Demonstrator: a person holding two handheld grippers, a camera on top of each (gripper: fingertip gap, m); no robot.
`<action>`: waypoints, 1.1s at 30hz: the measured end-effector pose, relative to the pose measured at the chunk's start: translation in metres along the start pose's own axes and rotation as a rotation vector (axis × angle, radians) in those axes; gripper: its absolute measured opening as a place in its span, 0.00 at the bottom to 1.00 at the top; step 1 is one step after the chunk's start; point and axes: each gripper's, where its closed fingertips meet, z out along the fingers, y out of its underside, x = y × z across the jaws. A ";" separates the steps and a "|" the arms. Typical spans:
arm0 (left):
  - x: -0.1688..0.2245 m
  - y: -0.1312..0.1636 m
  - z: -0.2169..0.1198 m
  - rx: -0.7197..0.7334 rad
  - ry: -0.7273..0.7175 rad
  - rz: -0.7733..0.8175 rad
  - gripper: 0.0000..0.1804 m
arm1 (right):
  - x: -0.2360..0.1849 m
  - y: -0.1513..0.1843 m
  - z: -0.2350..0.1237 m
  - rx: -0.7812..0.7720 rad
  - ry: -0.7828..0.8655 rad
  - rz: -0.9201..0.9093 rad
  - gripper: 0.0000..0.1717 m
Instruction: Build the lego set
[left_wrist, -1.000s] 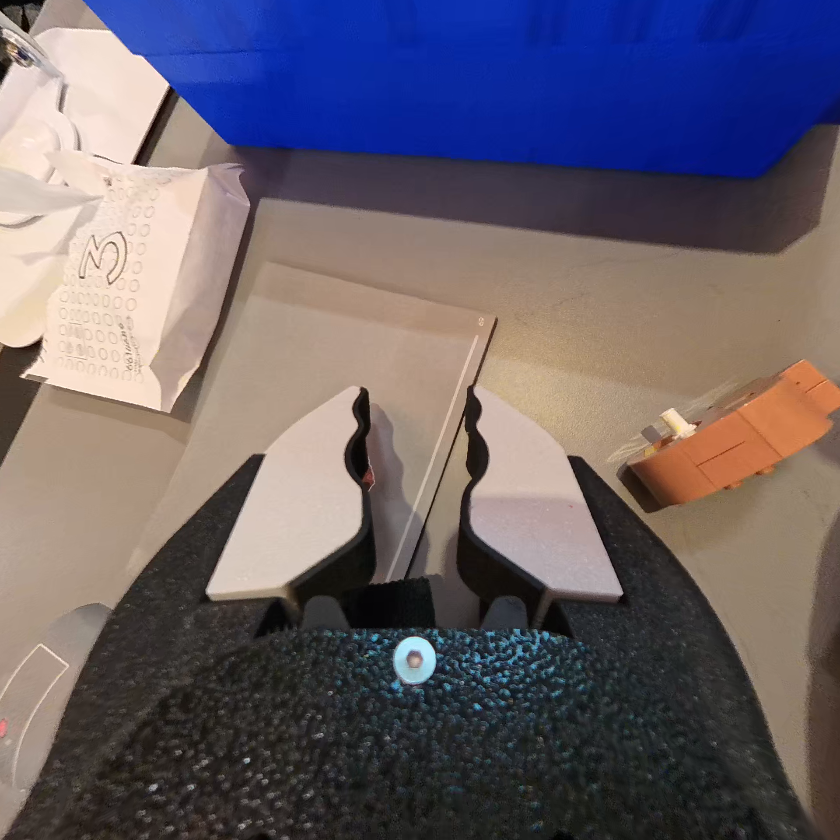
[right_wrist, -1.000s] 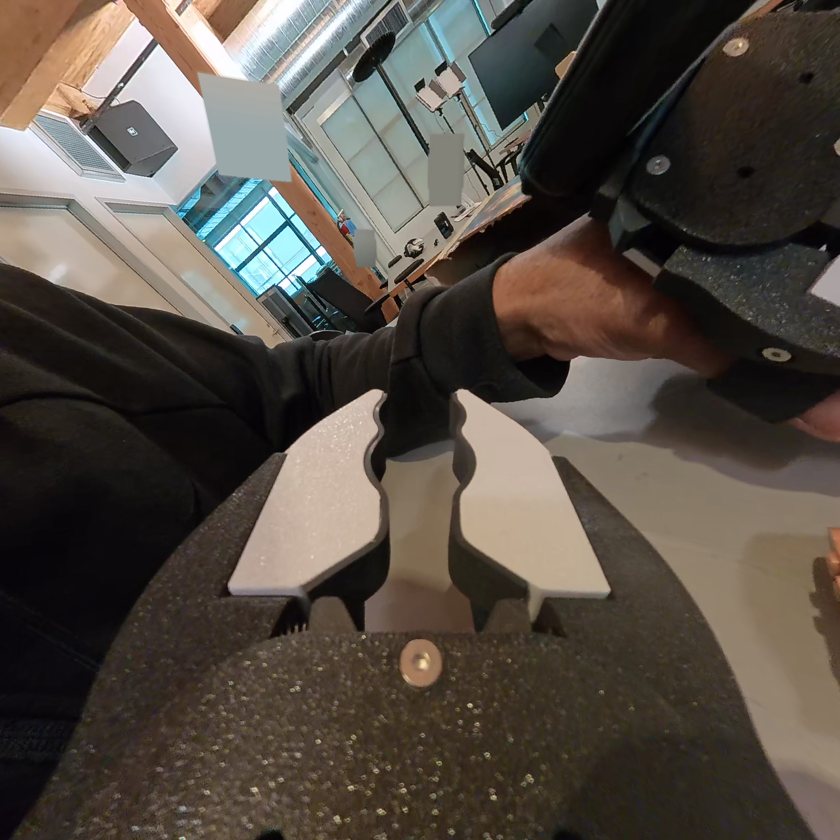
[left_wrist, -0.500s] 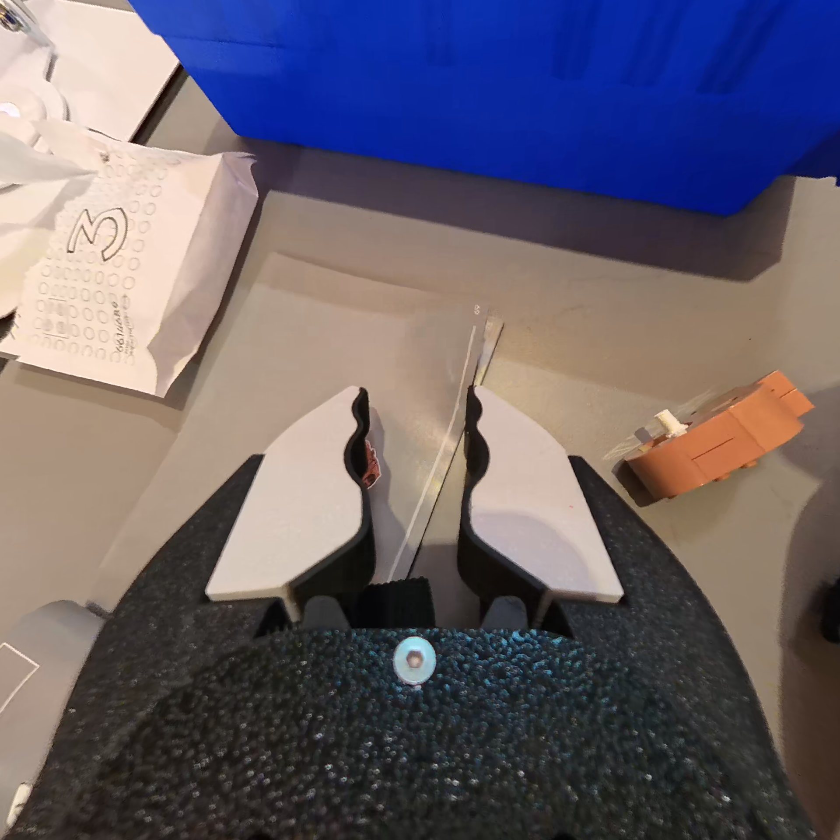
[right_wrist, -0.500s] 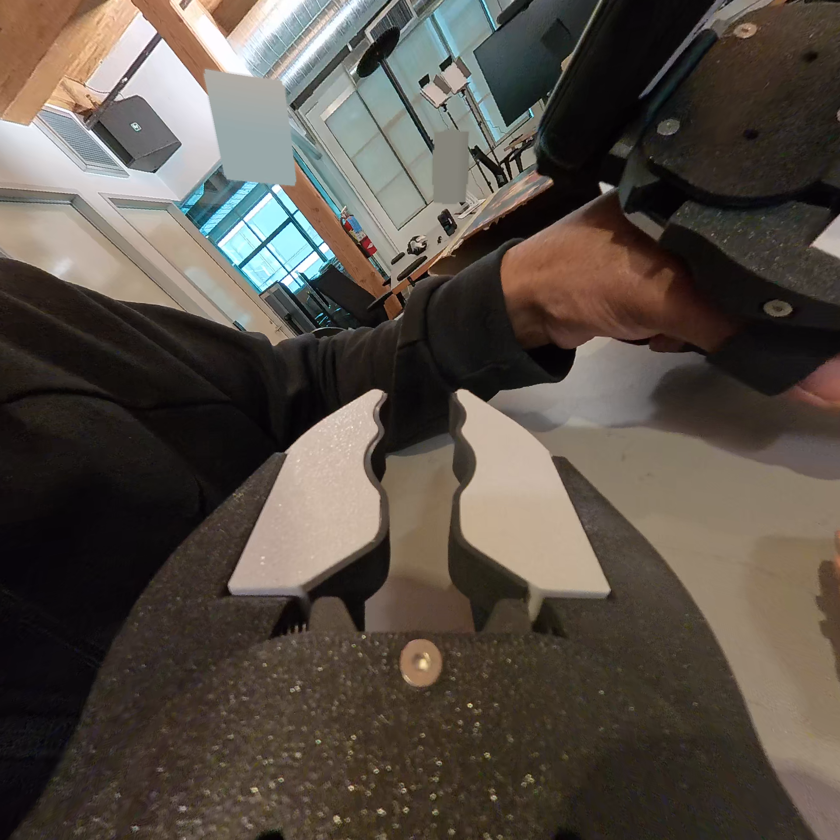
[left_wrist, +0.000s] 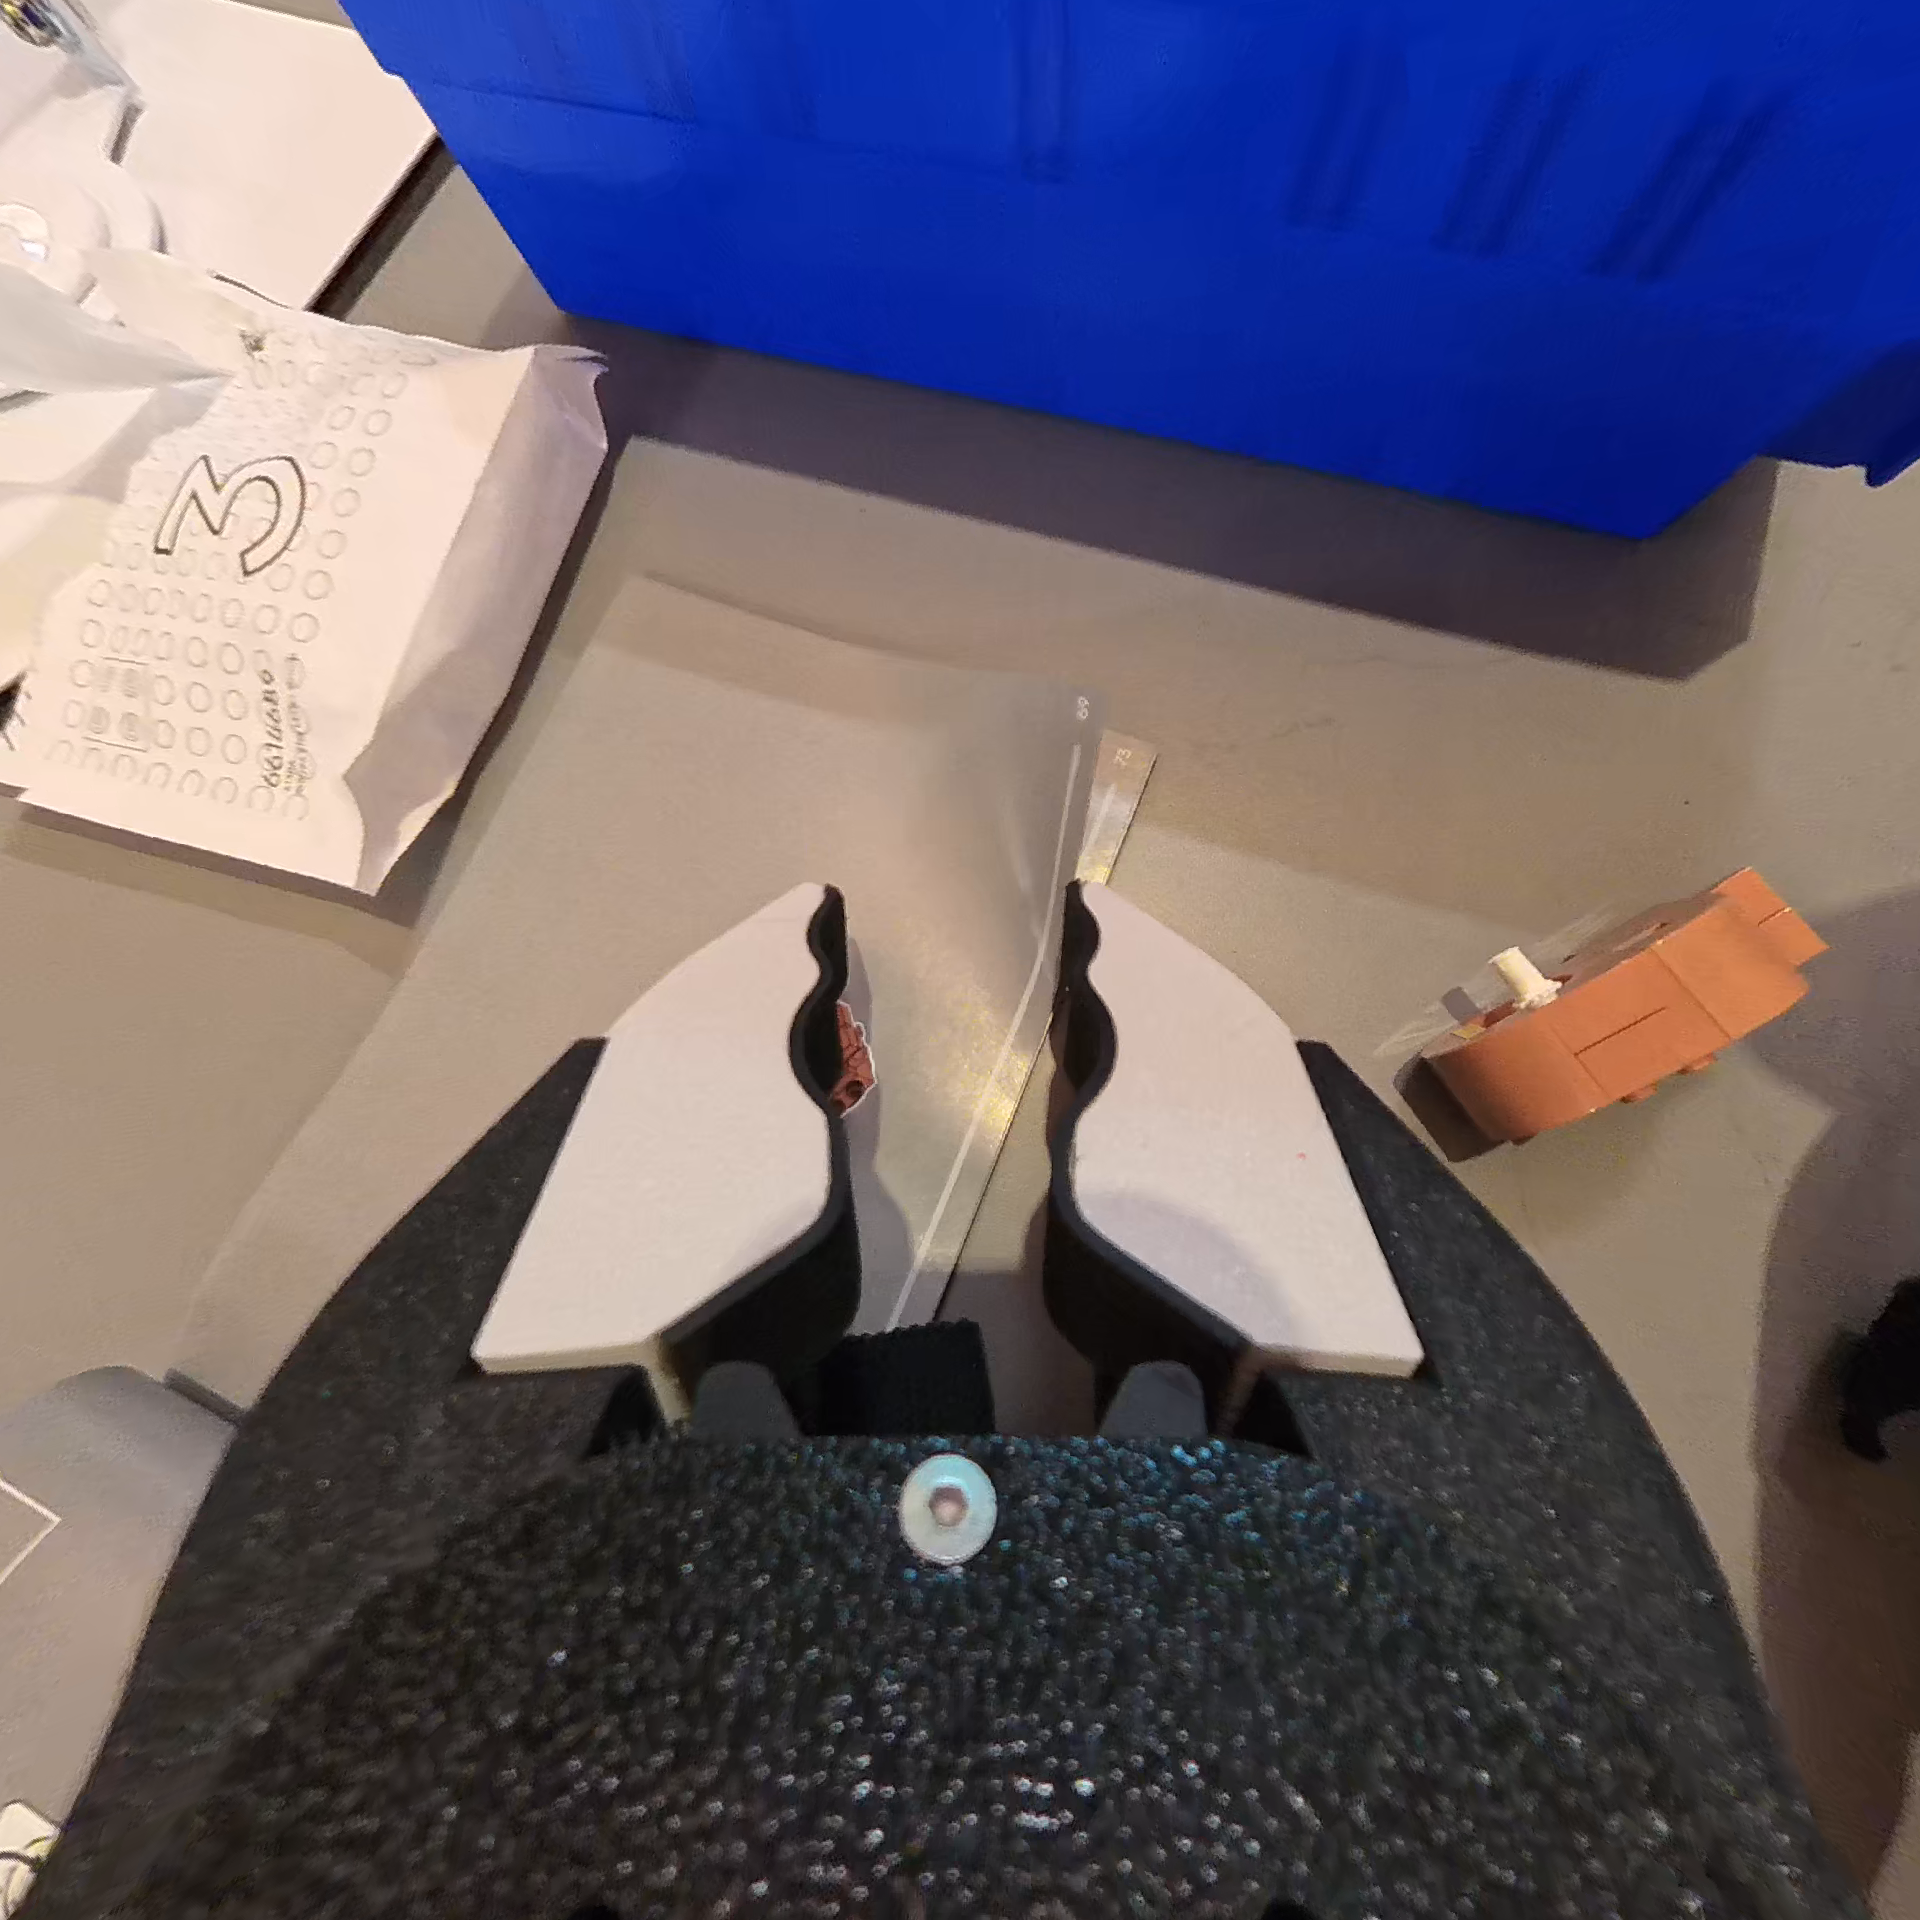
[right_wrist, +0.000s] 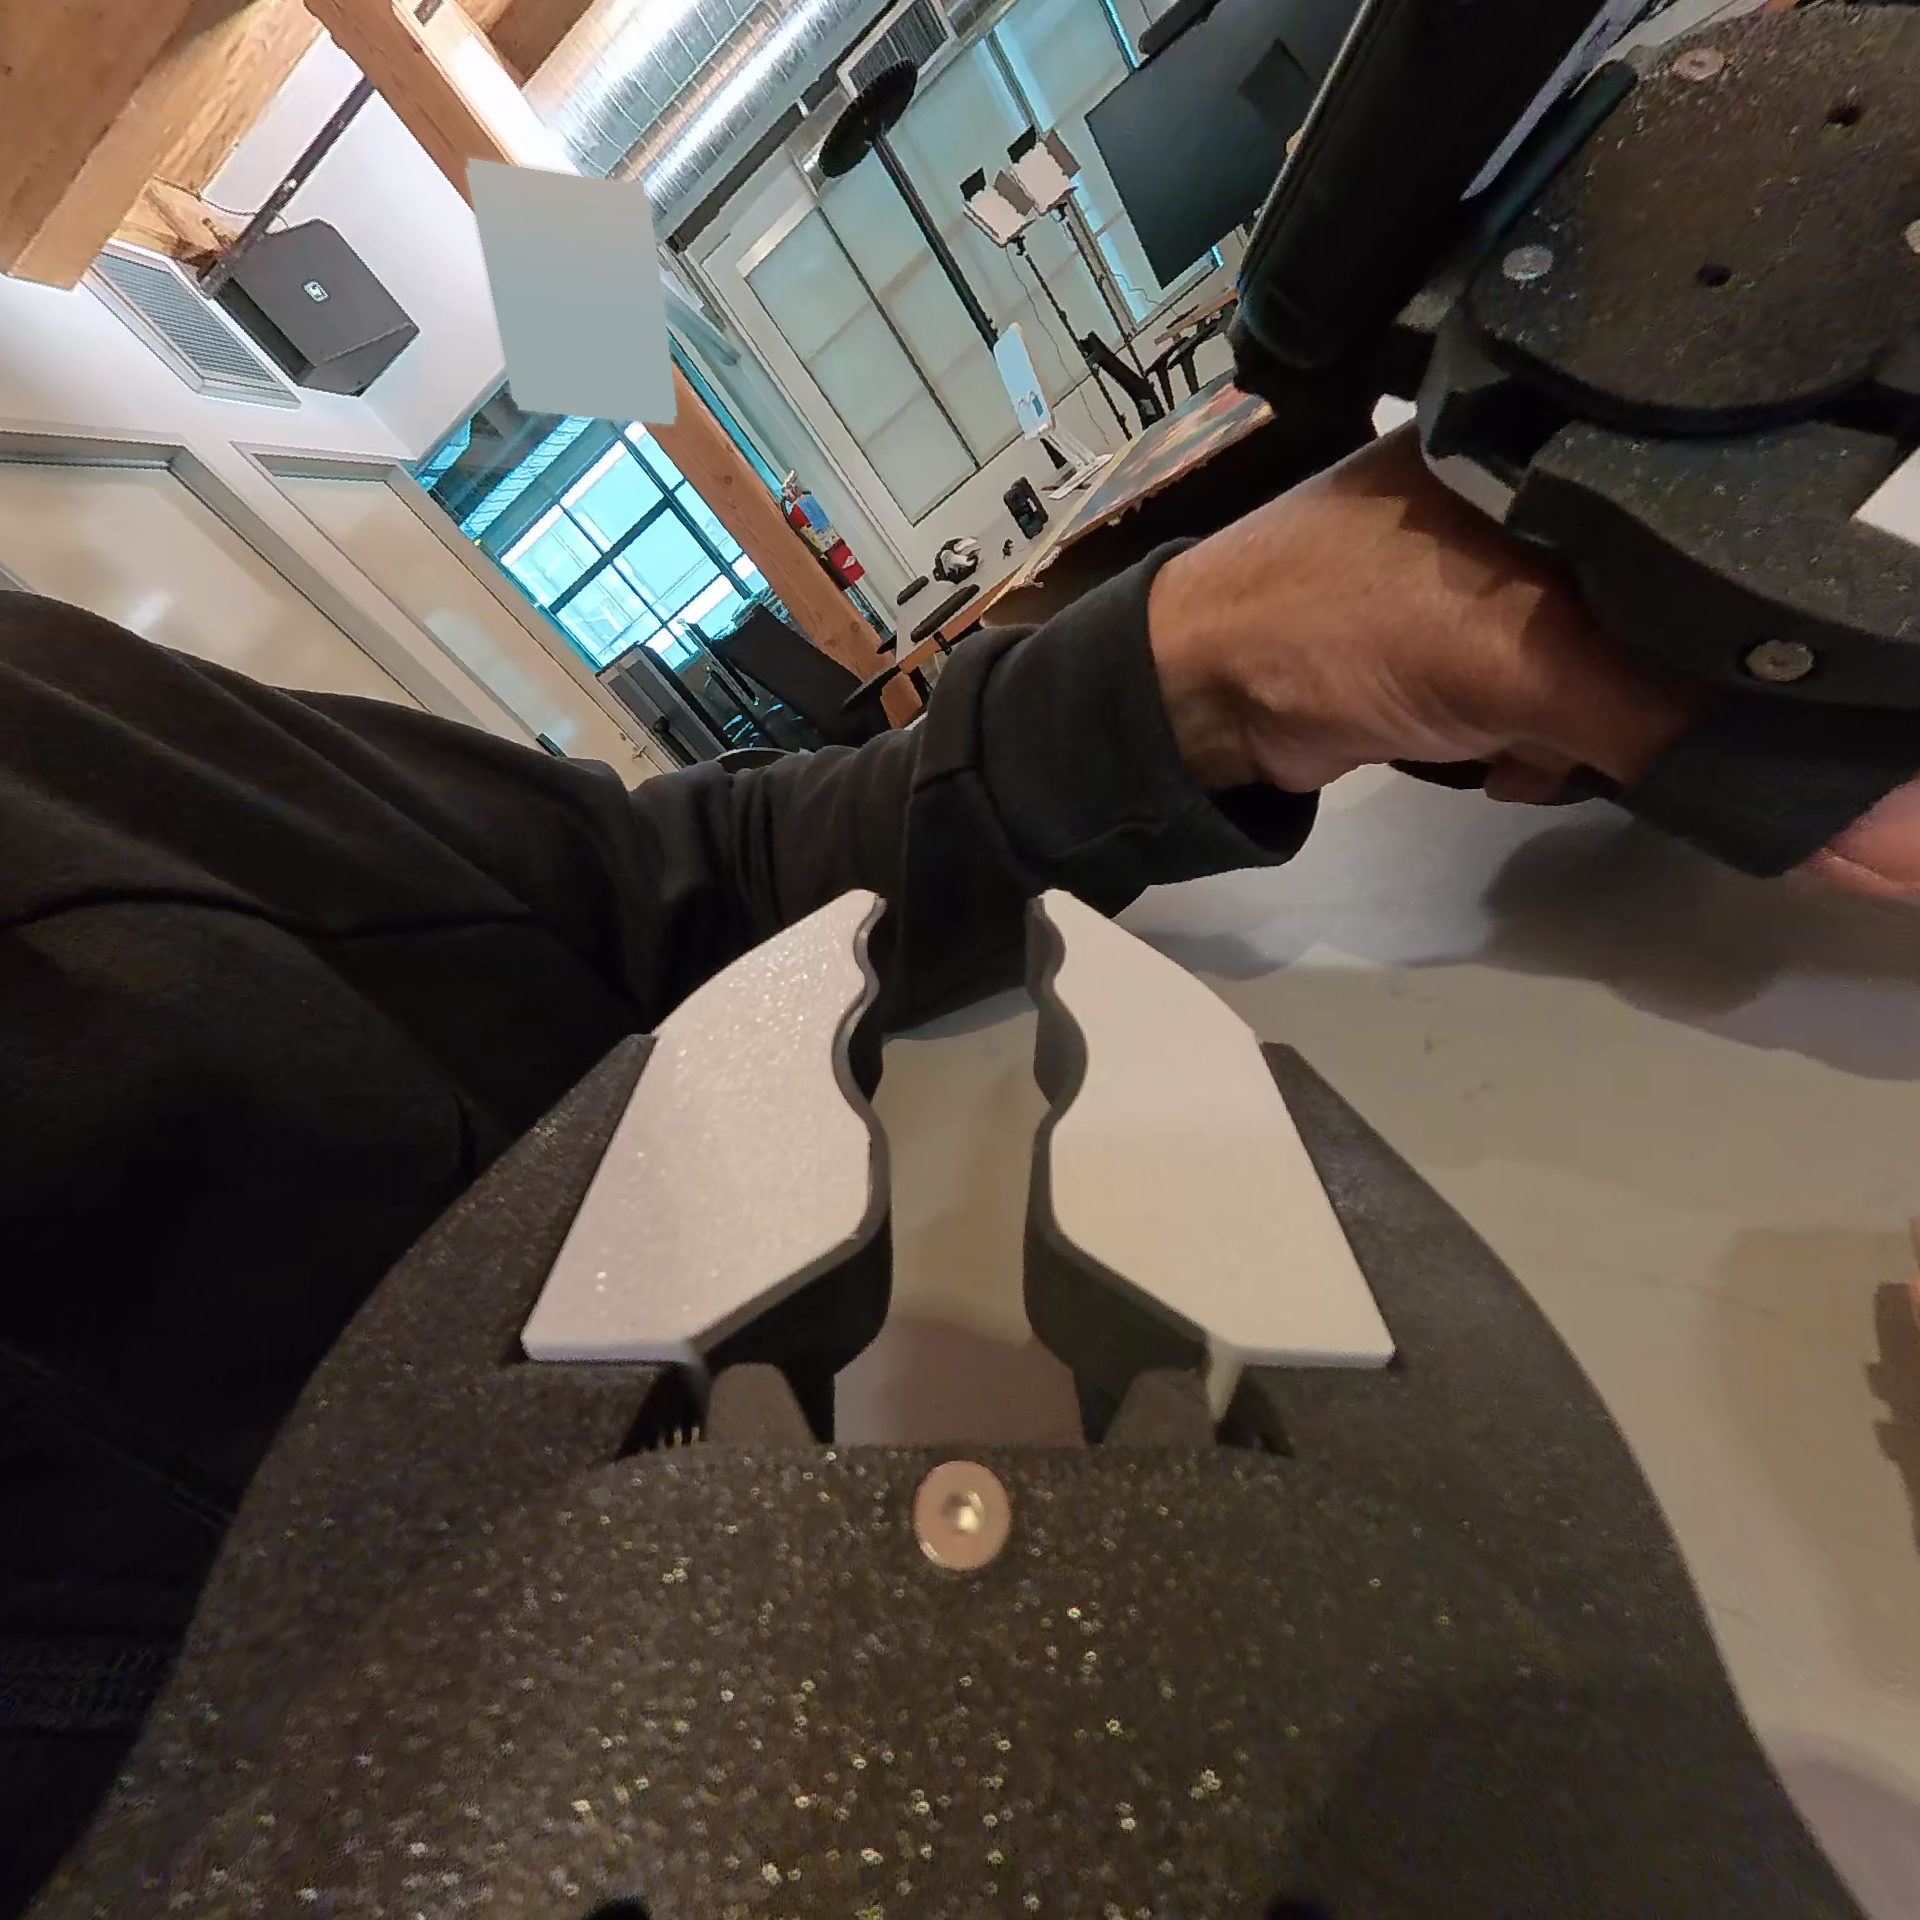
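In the left wrist view my left gripper (left_wrist: 951, 894) hangs open, low over a grey booklet (left_wrist: 727, 779) on the table. The top page's right edge (left_wrist: 1049, 997) curls up between the fingers and runs along the right finger (left_wrist: 1174, 1091). A strip of the page beneath (left_wrist: 1122, 790) shows. A small reddish-brown spot (left_wrist: 852, 1049) sits by the left finger's inner edge; I cannot tell what it is. A brown brick assembly (left_wrist: 1621, 1018) with a white peg lies to the right. My right gripper (right_wrist: 956, 904) is open and empty above the table (right_wrist: 1455, 1195), pointing at a black sleeve (right_wrist: 935, 790).
A blue bin (left_wrist: 1143, 208) stands at the back. A white printed paper bag (left_wrist: 291, 603) and more white packaging lie at the left. A grey device (left_wrist: 83, 1507) lies at the lower left. In the right wrist view a hand (right_wrist: 1403, 644) holds the left gripper (right_wrist: 1714, 364). The grippers' ends are close to 20 centimeters from one another.
The booklet's top page has lifted and curled at its right edge, uncovering the page beneath. The left gripper and its hand have risen a little. The right gripper has not moved.
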 end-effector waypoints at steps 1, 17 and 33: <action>0.000 0.001 0.000 -0.003 0.002 0.001 0.22 | 0.000 0.000 0.000 0.000 0.000 0.000 0.14; 0.002 0.007 0.006 -0.031 0.005 0.007 0.22 | 0.000 0.000 0.000 -0.004 -0.003 -0.002 0.14; 0.006 0.009 0.007 -0.045 0.017 0.022 0.21 | 0.000 0.001 0.000 -0.005 -0.004 -0.001 0.14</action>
